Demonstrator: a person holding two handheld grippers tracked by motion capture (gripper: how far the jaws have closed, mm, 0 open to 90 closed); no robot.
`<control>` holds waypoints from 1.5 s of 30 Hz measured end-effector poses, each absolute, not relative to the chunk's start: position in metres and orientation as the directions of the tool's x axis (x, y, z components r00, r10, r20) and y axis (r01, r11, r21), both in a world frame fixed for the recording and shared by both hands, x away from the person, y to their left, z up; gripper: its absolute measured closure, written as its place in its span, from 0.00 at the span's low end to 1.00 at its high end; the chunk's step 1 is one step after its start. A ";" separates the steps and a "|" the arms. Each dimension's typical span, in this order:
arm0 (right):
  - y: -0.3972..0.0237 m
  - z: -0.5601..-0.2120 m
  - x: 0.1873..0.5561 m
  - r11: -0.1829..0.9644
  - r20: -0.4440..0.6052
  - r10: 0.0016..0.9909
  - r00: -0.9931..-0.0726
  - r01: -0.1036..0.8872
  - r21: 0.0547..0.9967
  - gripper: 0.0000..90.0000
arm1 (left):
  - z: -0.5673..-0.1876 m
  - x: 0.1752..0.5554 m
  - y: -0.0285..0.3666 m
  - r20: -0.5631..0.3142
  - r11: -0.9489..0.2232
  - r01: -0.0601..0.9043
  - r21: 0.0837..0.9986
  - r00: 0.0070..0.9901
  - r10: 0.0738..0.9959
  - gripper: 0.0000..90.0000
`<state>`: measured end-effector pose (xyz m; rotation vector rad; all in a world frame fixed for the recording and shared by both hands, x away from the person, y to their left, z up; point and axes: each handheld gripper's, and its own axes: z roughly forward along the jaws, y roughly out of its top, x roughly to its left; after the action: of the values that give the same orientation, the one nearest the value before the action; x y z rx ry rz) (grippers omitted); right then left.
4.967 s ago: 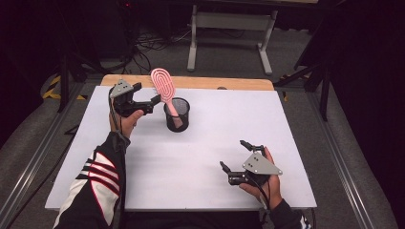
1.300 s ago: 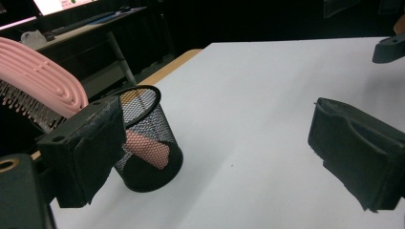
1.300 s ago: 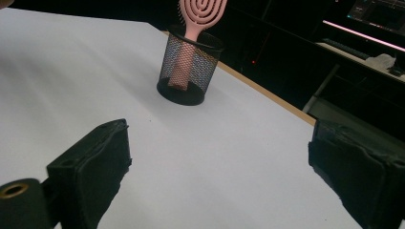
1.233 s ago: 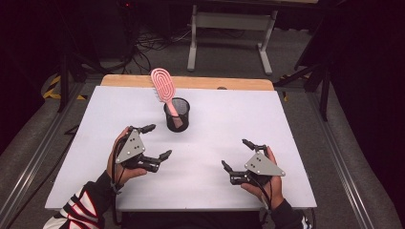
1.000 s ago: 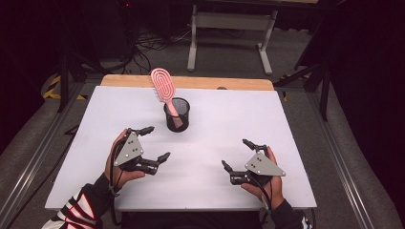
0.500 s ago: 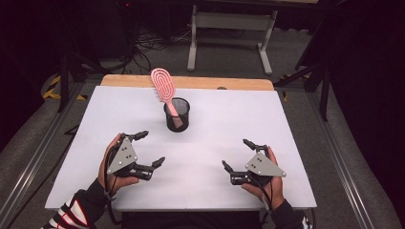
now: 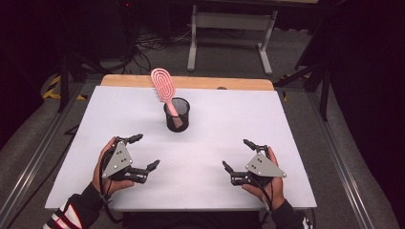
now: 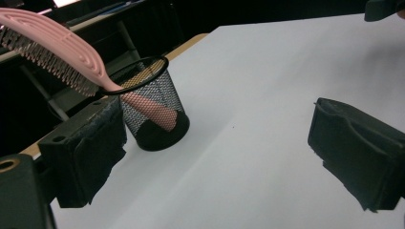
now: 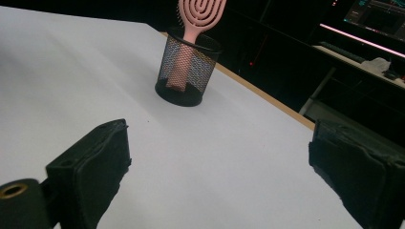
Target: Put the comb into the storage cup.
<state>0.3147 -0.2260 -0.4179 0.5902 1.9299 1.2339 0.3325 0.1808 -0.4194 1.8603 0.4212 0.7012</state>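
While both hands rest near the table's (image 7: 296,124) front edge, the left gripper (image 7: 142,153) sits toward the front-left corner, jaws wide apart, nothing between them. The right gripper (image 7: 237,155) sits toward the front-right corner, jaws equally spread and empty. Between them, closer to the back edge near the middle, stands a black mesh cup (image 7: 176,114). A pink hairbrush (image 7: 163,88) sits handle-down in it, head leaning over the rim toward the back-left.

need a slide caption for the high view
Pink hairbrush standing in black mesh cup, both open grippers resting on white table.
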 end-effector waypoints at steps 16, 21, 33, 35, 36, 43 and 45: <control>-0.227 -0.417 0.314 0.427 -0.350 0.719 -0.601 -0.016 0.904 0.08 | -0.433 0.328 0.199 0.253 -0.395 0.012 0.919 0.750 0.612 0.08; -0.227 -0.417 0.313 0.437 -0.362 0.721 -0.591 -0.017 0.899 0.08 | -0.439 0.328 0.203 0.246 -0.402 0.033 0.915 0.745 0.620 0.08; -0.232 -0.424 0.310 0.457 -0.370 0.716 -0.592 -0.003 0.890 0.08 | -0.454 0.323 0.210 0.194 -0.388 0.097 0.916 0.741 0.643 0.08; -0.233 -0.425 0.310 0.450 -0.361 0.718 -0.595 0.001 0.893 0.08 | -0.455 0.323 0.210 0.191 -0.388 0.102 0.916 0.741 0.644 0.08; -0.234 -0.425 0.311 0.447 -0.357 0.719 -0.597 0.004 0.894 0.08 | -0.455 0.323 0.210 0.189 -0.386 0.103 0.917 0.739 0.647 0.08; -0.234 -0.427 0.312 0.445 -0.350 0.715 -0.605 0.008 0.896 0.08 | -0.453 0.325 0.213 0.186 -0.377 0.104 0.920 0.732 0.655 0.08; -0.233 -0.427 0.311 0.444 -0.350 0.714 -0.606 0.006 0.896 0.08 | -0.452 0.324 0.213 0.185 -0.375 0.105 0.921 0.729 0.659 0.08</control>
<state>0.3115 -0.2331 -0.4271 0.6042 1.9506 1.2058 0.3244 0.2134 -0.4525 1.8894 0.5900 0.6649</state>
